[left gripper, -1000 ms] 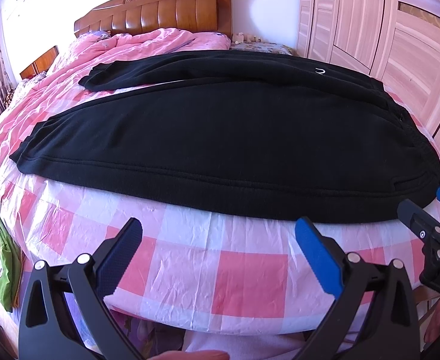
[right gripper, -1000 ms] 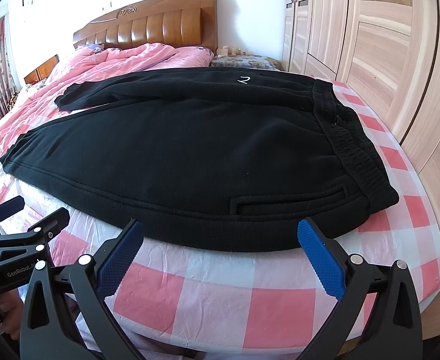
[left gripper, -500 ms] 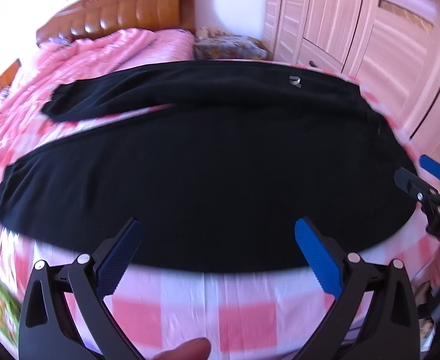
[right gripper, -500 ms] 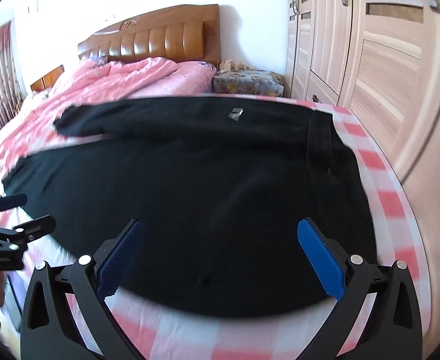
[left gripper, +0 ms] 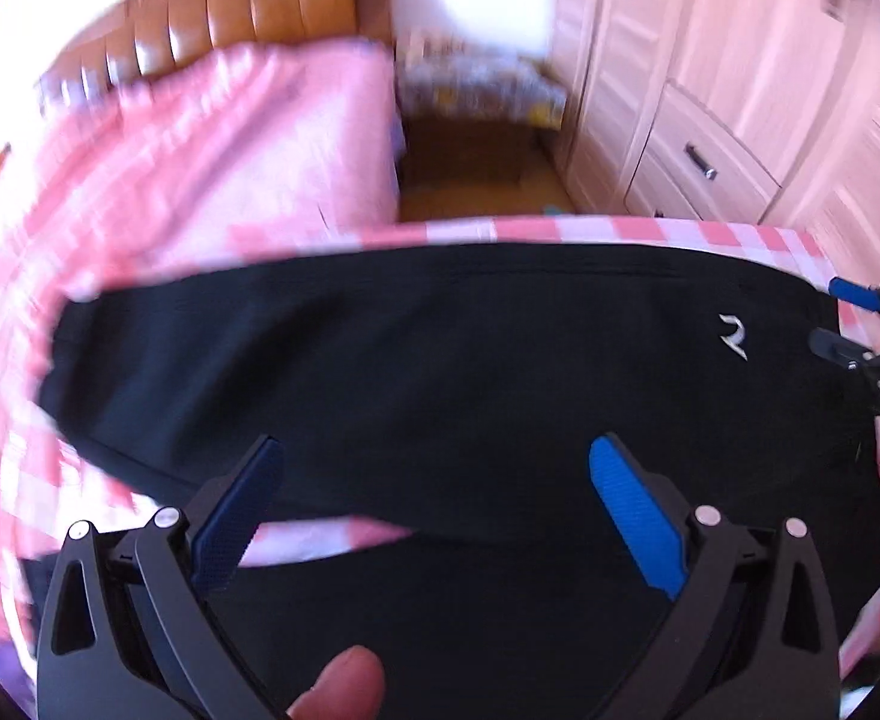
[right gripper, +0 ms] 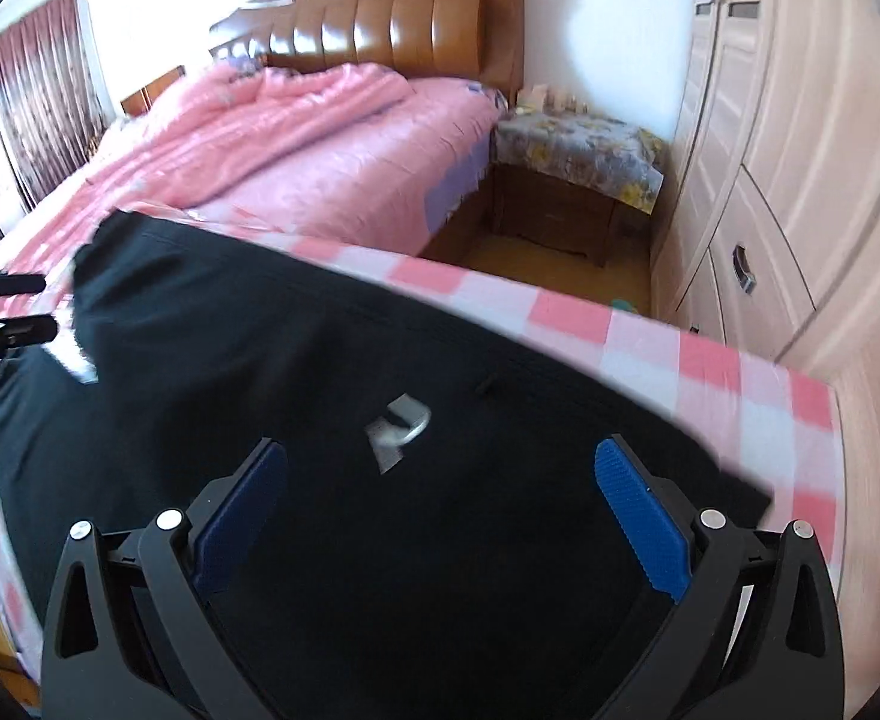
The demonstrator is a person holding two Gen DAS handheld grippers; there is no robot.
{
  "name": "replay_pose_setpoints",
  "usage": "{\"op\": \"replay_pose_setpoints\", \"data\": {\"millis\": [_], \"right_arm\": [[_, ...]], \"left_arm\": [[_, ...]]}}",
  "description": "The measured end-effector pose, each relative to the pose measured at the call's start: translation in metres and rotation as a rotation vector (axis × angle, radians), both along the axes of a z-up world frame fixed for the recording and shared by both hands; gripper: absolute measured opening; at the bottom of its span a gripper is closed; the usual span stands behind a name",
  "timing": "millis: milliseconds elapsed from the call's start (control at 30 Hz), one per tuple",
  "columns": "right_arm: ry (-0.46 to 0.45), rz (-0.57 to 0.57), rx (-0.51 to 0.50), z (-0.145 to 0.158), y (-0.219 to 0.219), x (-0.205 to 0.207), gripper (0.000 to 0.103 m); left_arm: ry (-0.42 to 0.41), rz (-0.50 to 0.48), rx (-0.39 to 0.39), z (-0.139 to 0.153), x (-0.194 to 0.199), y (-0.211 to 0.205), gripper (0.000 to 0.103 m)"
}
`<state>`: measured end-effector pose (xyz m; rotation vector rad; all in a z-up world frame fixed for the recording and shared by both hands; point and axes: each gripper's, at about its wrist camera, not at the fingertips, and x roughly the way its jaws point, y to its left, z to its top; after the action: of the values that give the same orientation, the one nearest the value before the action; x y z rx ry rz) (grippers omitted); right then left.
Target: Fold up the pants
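Left wrist view first: nearest to us we count one left gripper [left gripper: 434, 492] with two blue pads, its jaws spread wide apart and holding nothing, and one fingertip [left gripper: 338, 684] at the lower edge beneath them. Directly under and beyond the jaws lies one pair of black pants [left gripper: 440, 372], flat on the bed [left gripper: 560, 231]; relative to the pants, a strip of pink checked sheet shows between its two legs just beside our left pad. A single white logo [left gripper: 733, 336] sits on the pants toward the right side, and past it, at the pants' right edge, we see the right gripper [left gripper: 854, 324], its jaws also apart and clamped on nothing. Beyond the pants we count one pink quilt [left gripper: 212, 138], one brown headboard [left gripper: 248, 18], one bedside cabinet [left gripper: 476, 96] and one wardrobe [left gripper: 710, 90].

Compared with a second ago, both grippers have travelled forward from the bed's near edge: then the jaws hung over bare checked sheet short of the pants, now both hang over the black cloth itself, and the far leg fills the view. Motion blur smears the quilt.

From the right wrist view the logo lies between the open jaws, slightly ahead of them, with the left gripper at the pants' left edge.
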<state>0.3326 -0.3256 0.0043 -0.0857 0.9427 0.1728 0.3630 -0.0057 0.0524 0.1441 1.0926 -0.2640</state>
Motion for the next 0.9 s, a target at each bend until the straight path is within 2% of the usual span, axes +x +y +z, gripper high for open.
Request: {"op": "replay_pose_setpoints", "data": {"millis": [67,100,233,333,367,400,467,567,633,667,700,733,767,900], "right_arm": [[0.037,-0.009,-0.06,-0.015,-0.005,0.026,0.099],[0.046,0.001,-0.065,-0.021,-0.006,0.036,0.099],[0.107,0.1,0.033,-0.038,-0.018,0.073,0.094],[0.133,0.203,0.069,-0.041,-0.015,0.083,0.093],[0.141,0.228,0.066,-0.042,-0.011,0.083,0.088],[0.162,0.272,0.068,-0.045,-0.008,0.084,0.077],[0.152,0.312,0.07,-0.044,-0.004,0.078,0.073],[0.133,0.343,0.093,-0.041,-0.004,0.071,0.068],[0.119,0.363,0.123,-0.039,-0.007,0.068,0.053],[0.107,0.369,0.125,-0.037,-0.008,0.064,0.042],[0.085,0.372,0.107,-0.034,-0.006,0.061,0.031],[0.055,0.375,0.078,-0.029,-0.003,0.056,0.025],[0.025,0.366,0.047,-0.025,0.001,0.051,0.012],[-0.099,0.361,-0.038,-0.001,0.012,0.016,0.011]], "left_arm": [[0.087,0.021,-0.043,-0.019,0.037,-0.003,0.102],[0.099,0.023,-0.058,-0.024,0.043,-0.001,0.102],[0.204,0.074,-0.155,-0.052,0.09,-0.007,0.101],[0.227,0.136,-0.206,-0.064,0.116,-0.008,0.101],[0.235,0.153,-0.229,-0.067,0.122,-0.007,0.101],[0.25,0.17,-0.259,-0.069,0.128,-0.007,0.101],[0.296,0.202,-0.321,-0.076,0.139,-0.008,0.094],[0.318,0.24,-0.342,-0.081,0.148,-0.012,0.091],[0.322,0.263,-0.343,-0.081,0.153,-0.016,0.091],[0.324,0.273,-0.342,-0.082,0.154,-0.016,0.091],[0.329,0.289,-0.343,-0.082,0.155,-0.017,0.091],[0.336,0.315,-0.345,-0.082,0.157,-0.018,0.091],[0.341,0.334,-0.349,-0.081,0.156,-0.017,0.091],[0.347,0.416,-0.42,-0.077,0.155,-0.008,0.091]]}}
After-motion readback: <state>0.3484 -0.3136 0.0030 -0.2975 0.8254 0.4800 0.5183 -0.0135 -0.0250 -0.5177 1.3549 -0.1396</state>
